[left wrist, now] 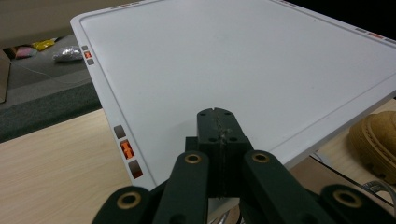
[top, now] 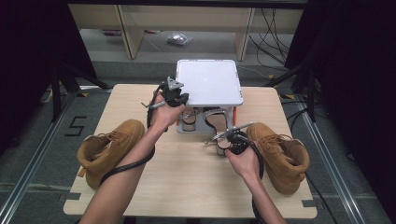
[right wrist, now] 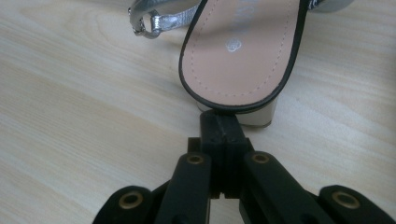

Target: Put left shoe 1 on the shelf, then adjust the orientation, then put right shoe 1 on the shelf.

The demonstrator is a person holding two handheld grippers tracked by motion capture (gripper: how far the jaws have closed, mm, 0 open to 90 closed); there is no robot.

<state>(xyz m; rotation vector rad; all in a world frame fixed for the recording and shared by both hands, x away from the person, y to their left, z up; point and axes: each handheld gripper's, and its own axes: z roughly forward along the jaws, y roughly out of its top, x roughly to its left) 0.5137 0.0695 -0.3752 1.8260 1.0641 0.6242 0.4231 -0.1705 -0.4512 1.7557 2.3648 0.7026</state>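
Observation:
A white two-level rack (top: pixel 208 81) stands at the table's far middle; its flat top (left wrist: pixel 233 60) lies just beyond my left gripper (left wrist: pixel 217 114), which is shut and empty by the rack's front left corner (top: pixel 183 99). A heeled sandal (right wrist: pixel 243 51) with a tan insole, black rim and silver strap lies in front of the rack (top: pixel 215 122). My right gripper (right wrist: pixel 219 116) is shut, its tips right at the back edge of that sandal's heel (top: pixel 227 145), with nothing between them. A second sandal (top: pixel 189 119) sits under the rack.
A tan boot (top: pixel 109 149) lies at the table's left and another (top: pixel 280 154) at its right, close to my right hand. The wooden table (top: pixel 187 182) has bare room at the front. Cables and a crumpled wrapper (top: pixel 180 38) lie on the floor beyond.

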